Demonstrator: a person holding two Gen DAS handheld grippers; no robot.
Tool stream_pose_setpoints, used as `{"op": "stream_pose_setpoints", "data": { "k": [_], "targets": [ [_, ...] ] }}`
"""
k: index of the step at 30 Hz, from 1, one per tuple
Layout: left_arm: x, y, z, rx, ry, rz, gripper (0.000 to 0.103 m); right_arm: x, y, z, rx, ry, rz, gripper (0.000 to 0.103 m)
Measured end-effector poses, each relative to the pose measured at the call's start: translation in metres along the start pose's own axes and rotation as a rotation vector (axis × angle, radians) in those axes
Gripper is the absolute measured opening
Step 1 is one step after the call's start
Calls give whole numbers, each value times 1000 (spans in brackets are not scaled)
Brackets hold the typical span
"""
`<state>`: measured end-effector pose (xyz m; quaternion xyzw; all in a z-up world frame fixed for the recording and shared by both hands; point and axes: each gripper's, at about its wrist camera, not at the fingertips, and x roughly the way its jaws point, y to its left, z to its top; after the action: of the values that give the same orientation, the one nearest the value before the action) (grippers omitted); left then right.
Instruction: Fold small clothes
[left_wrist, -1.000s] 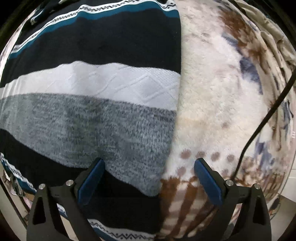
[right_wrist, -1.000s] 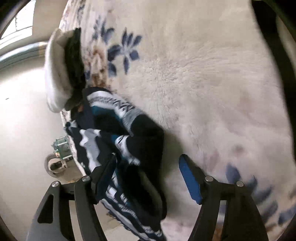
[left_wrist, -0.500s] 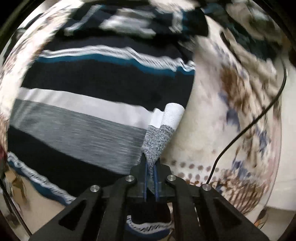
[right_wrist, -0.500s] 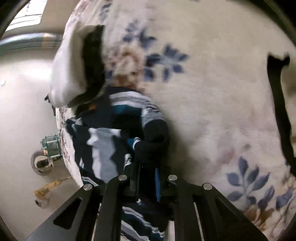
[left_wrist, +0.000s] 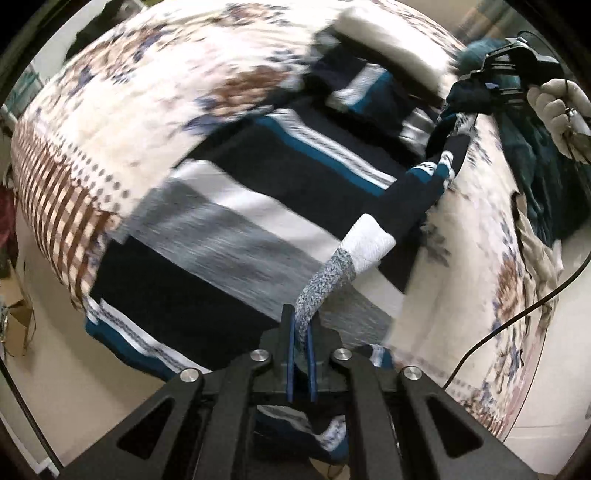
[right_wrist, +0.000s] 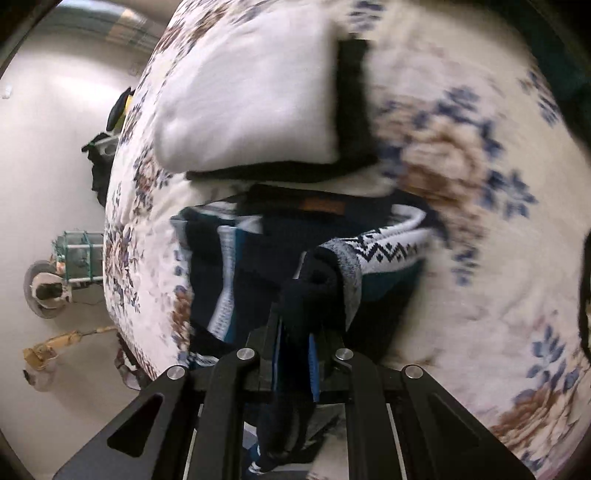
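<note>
Pinching the striped sweater (left_wrist: 258, 206) on one side edge with both grippers: left gripper (left_wrist: 301, 332) is pressed together on the grey-and-white band, right gripper (right_wrist: 295, 332) is pressed together on a dark bunched part further up the same edge. The pinched edge is lifted off the bed (left_wrist: 129, 110) and runs as one raised line from the left gripper up to the right one, visible top right in the left wrist view. Rest of the sweater lies flat on the floral blanket, stripes across, body extending away to the left of that line. Likely next move: carry the edge over toward the far side, both grippers together, so the fold stays parallel. A white folded pile (right_wrist: 251, 96) sits just beyond the collar end; blur hides finer detail.
</note>
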<state>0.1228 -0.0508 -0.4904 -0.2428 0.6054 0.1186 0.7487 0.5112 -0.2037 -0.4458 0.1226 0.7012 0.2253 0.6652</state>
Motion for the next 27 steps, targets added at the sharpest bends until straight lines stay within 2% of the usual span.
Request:
{"op": "stream_pose_setpoints", "data": {
  "k": [6,12,14,16,19,20,21,22,23,24,25,27],
  "targets": [
    [18,73,34,-58,62,-116,4,72,89,30,-19,38,-119,12],
    [25,123,54,-92,75,-143,4,143,154,53,-58,66,-239,12],
    [27,137,57,-112,79,-151,4,160,167,58,-46,68,-243,12],
    [30,147,59,-107,92,-162,4,173,180,58,-21,63,-210,12],
    [36,169,61,-135,145,-219,8,184,190,55,4,71,-180,14],
    [35,176,60,-163,161,-227,8,187,189,54,27,81,-154,18],
    [33,185,60,-190,172,-242,8,188,188,53,37,88,-137,26],
    [30,194,58,-211,177,-251,14,186,188,50,45,96,-91,31],
    [26,201,56,-216,177,-235,24,181,189,44,43,99,-38,42],
    [22,209,53,-215,171,-202,29,179,192,38,31,98,-21,56],
    [18,217,49,-213,165,-168,37,172,195,28,6,96,-10,61],
    [14,233,40,-238,174,-121,40,158,199,2,-53,97,8,64]
  ]
}}
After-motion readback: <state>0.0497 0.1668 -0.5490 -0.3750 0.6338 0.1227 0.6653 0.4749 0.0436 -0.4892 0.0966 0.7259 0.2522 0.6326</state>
